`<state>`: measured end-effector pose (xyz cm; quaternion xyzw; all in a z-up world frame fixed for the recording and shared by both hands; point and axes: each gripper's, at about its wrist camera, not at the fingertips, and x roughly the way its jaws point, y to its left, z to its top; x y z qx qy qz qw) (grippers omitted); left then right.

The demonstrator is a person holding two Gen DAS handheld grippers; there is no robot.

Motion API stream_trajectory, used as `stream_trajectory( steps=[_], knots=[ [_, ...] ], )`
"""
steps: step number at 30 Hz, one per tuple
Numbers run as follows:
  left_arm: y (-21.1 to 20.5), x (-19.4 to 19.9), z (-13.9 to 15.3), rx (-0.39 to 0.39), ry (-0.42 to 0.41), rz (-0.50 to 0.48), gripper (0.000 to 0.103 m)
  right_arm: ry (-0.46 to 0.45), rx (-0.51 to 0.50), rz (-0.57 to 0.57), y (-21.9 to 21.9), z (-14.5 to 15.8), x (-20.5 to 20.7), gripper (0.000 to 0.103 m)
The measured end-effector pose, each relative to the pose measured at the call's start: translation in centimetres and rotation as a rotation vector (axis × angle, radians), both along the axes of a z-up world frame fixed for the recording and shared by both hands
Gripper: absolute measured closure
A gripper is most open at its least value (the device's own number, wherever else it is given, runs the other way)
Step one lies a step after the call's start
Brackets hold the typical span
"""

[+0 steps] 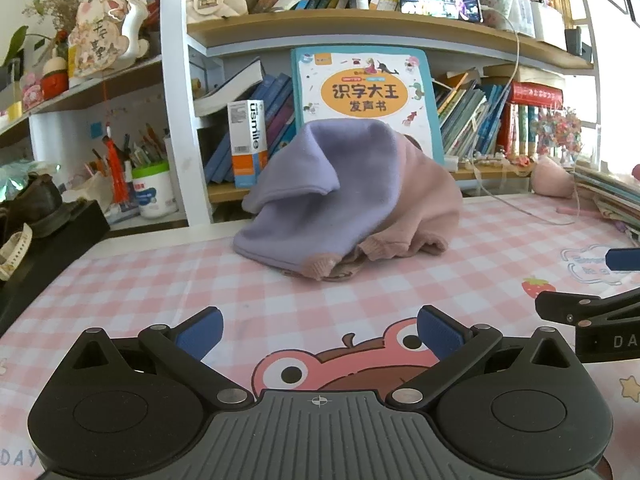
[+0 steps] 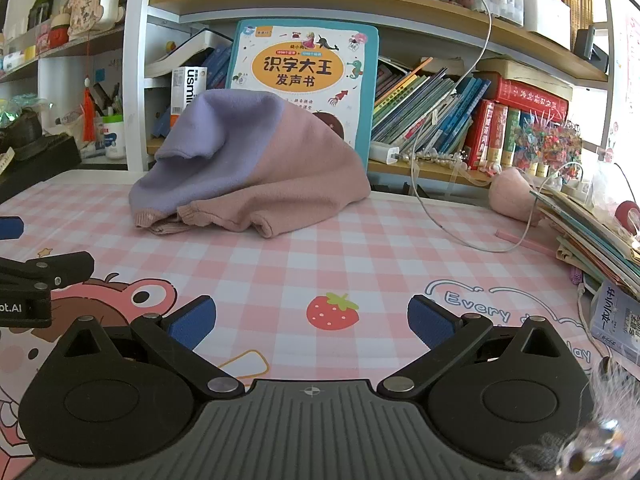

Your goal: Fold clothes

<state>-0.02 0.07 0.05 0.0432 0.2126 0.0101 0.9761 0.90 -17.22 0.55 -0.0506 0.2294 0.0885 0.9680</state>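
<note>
Sweater, purple and pink, sits in a rumpled heap on the table, towards the far edge, up against the shelf. Not folded as it lies. Nearest: left gripper and right gripper, both low over the checked mat, jaws wide, nothing held, well short of the heap. Each shows at the edge of the other's view.

Knit looks soft, light, limp; likely to sag and drag on the mat, not slip. Best holds, I judge: ribbed cuff and the pink hem at the near side, where edges lie free.

Around: white cable trails across the mat to the right, book stack beyond it. Behind the heap a picture book leans upright, close enough to snag or topple during spreading.
</note>
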Motion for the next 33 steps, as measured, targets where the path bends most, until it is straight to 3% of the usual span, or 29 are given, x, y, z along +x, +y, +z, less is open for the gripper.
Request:
stream_trajectory(
  steps=[33],
  knots=[
    [0.03, -0.06, 0.38, 0.009, 0.018, 0.002, 0.000, 0.001, 0.006, -0.004, -0.04, 0.01, -0.06, 0.000]
  ],
)
